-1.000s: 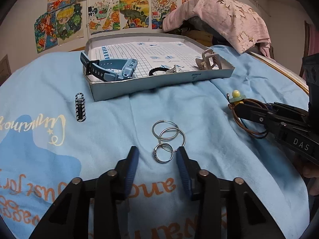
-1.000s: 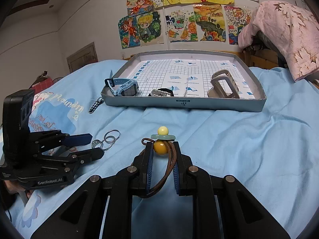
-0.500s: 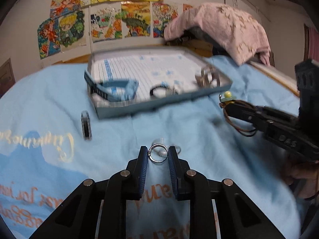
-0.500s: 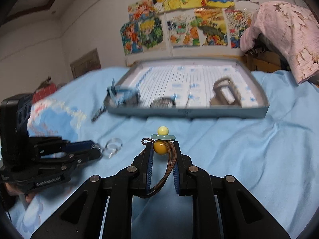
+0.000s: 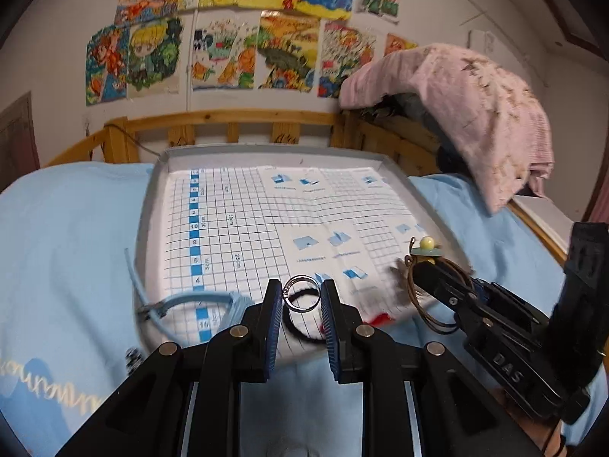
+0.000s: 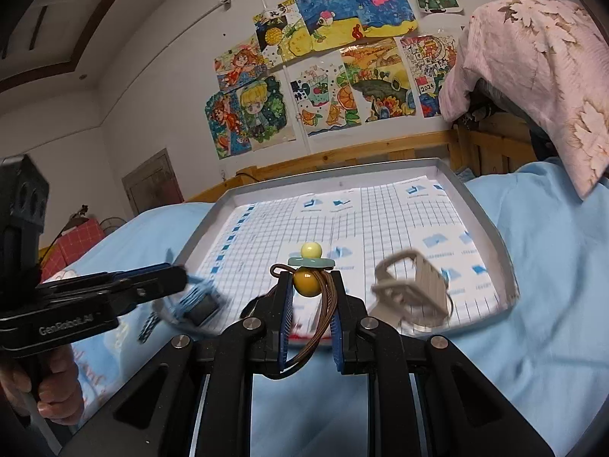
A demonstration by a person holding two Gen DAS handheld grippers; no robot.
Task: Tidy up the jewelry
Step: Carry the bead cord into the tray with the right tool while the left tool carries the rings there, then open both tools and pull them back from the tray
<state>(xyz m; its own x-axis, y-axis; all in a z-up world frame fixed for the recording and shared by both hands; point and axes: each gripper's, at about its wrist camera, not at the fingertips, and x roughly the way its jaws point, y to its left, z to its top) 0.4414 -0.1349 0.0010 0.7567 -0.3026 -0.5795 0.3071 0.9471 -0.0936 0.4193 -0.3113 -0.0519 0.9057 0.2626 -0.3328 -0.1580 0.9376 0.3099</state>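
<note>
Over the near edge of the shallow grey tray lined with blue-gridded paper [image 5: 243, 224], the left gripper [image 5: 301, 299] pinches a linked set of silver metal rings [image 5: 300, 297] between its blue pads, its jaws having just been closing onto them. To its right, the right gripper [image 6: 311, 297] holds a brown cord necklace with a yellow bead and a pale green disc [image 6: 310, 266], fingers pressed tight on the cord and the lower bead. Inside the tray lie a blue strap watch [image 5: 182, 304] at the near left, a black hair tie [image 5: 304, 327] under the rings and a beige claw hair clip [image 6: 413, 289] at the near right. A light blue blanket [image 5: 68, 228] lies under the tray; a hand [image 6: 49, 384] grips the left handle
</note>
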